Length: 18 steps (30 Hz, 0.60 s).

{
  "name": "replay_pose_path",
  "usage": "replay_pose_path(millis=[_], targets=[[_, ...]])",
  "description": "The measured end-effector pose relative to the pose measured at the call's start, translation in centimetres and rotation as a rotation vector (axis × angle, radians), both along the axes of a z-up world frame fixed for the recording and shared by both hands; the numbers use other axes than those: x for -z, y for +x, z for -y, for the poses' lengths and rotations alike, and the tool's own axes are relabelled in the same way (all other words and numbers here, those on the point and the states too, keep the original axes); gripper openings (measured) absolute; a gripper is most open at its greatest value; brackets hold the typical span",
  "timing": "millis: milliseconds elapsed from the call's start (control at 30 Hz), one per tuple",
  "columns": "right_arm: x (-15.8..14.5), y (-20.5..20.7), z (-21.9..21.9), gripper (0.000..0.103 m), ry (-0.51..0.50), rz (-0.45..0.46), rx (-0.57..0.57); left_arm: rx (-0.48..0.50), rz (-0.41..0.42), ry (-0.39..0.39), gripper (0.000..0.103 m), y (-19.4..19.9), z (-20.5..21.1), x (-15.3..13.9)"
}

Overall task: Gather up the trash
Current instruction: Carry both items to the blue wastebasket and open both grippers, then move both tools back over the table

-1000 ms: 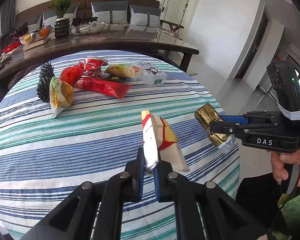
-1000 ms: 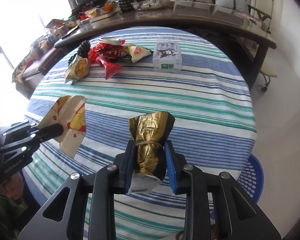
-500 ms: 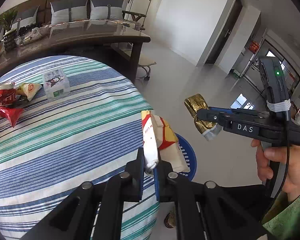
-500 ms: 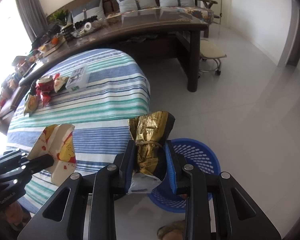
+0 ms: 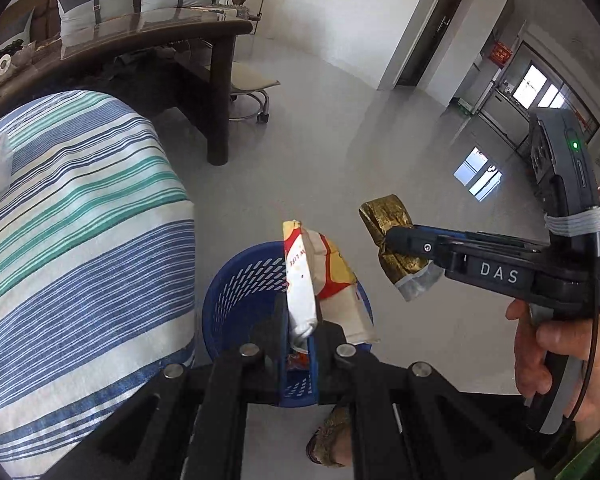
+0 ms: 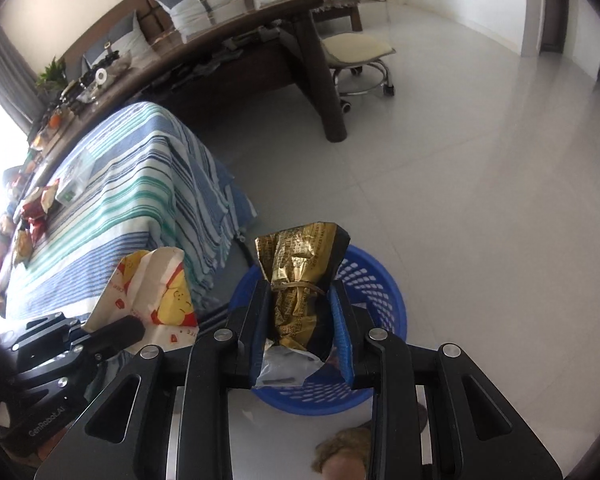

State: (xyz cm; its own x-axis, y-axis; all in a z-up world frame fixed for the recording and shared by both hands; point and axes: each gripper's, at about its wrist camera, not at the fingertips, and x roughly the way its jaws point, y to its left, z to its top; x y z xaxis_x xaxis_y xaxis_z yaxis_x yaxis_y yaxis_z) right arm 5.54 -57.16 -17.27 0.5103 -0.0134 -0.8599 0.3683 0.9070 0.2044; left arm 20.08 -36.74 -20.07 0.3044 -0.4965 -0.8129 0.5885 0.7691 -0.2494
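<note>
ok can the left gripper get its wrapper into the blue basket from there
Probably yes. The left gripper, shut on the white and yellow wrapper, hangs over the open blue basket on the floor, with nothing between them; the right gripper is off to the side.

Glossy pale floor (image 5: 340, 128), dark table (image 6: 260, 28)

Open floor (image 5: 340, 152) lies beyond and right of the blue basket (image 6: 374, 280), so I have free passage there. The striped-cloth table (image 5: 80, 220) hems the basket's left side. Farther off, the dark desk's leg (image 6: 328, 92) and a wheeled stool (image 6: 360, 64) block the way.
</note>
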Motion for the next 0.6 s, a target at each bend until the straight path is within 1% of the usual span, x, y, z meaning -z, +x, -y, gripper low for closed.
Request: replay_pose_path(millis=[67, 100, 133, 167, 200, 233, 267, 300, 333, 367, 400, 433, 500, 533, 567, 600], targets=[[0.5, -0.2, 0.8, 0.031, 0.027, 0.003, 0.015, 0.01, 0.003, 0.019, 0.009, 0.0, 0.8, 0.9], [0.7, -0.3, 1.2, 0.035, 0.038, 0.004, 0.019, 0.018, 0.006, 0.028, 0.01, 0.0, 1.2, 1.3], [0.9, -0.2, 1.5, 0.035, 0.044, 0.004, 0.023, 0.027, 0.009, 0.034, 0.01, 0.1, 1.6, 1.8], [1.1, -0.2, 1.9, 0.035, 0.055, 0.005, 0.023, 0.035, 0.006, 0.039, 0.015, 0.2, 2.1, 2.3], [1.3, -0.1, 2.0, 0.039, 0.069, 0.005, 0.021, 0.042, -0.005, 0.054, 0.032, 0.4, 2.4, 2.8], [1.5, 0.0, 2.2, 0.041, 0.077, 0.003, 0.022, 0.043, -0.01, 0.07, 0.042, 0.5, 2.6, 3.2], [1.5, -0.1, 2.3, 0.044, 0.077, 0.003, 0.023, 0.051, -0.006, 0.067, 0.045, 0.4, 2.8, 3.2], [1.4, -0.1, 2.2, 0.045, 0.074, 0.007, 0.021, 0.045, 0.008, 0.069, 0.047, 0.2, 2.8, 3.0], [1.2, -0.2, 2.2, 0.046, 0.065, 0.015, 0.019, 0.038, 0.023, 0.066, 0.047, -0.1, 2.7, 2.6], [0.9, -0.3, 2.1, 0.049, 0.046, 0.024, 0.016, 0.034, 0.037, 0.054, 0.05, -0.5, 2.5, 2.1], [0.4, -0.4, 1.9, 0.055, 0.023, 0.033, 0.013, 0.029, 0.059, 0.031, 0.054, -0.9, 2.1, 1.3], [0.1, -0.6, 1.8, 0.059, -0.006, 0.046, 0.011, 0.022, 0.088, 0.007, 0.057, -1.5, 1.6, 0.5], [-0.9, -0.6, 1.2, 0.08, -0.066, 0.068, 0.017, 0.006, 0.171, -0.037, 0.07, -2.8, 0.4, -1.5], [-1.4, -0.7, 0.9, 0.084, -0.098, 0.08, 0.021, -0.001, 0.215, -0.053, 0.072, -3.4, -0.3, -2.4], [-1.9, -0.8, 0.6, 0.092, -0.13, 0.091, 0.026, -0.005, 0.25, -0.061, 0.074, -4.1, -1.1, -3.2], [-2.4, -1.0, 0.2, 0.095, -0.165, 0.105, 0.031, -0.005, 0.274, -0.065, 0.076, -4.8, -1.8, -4.0]])
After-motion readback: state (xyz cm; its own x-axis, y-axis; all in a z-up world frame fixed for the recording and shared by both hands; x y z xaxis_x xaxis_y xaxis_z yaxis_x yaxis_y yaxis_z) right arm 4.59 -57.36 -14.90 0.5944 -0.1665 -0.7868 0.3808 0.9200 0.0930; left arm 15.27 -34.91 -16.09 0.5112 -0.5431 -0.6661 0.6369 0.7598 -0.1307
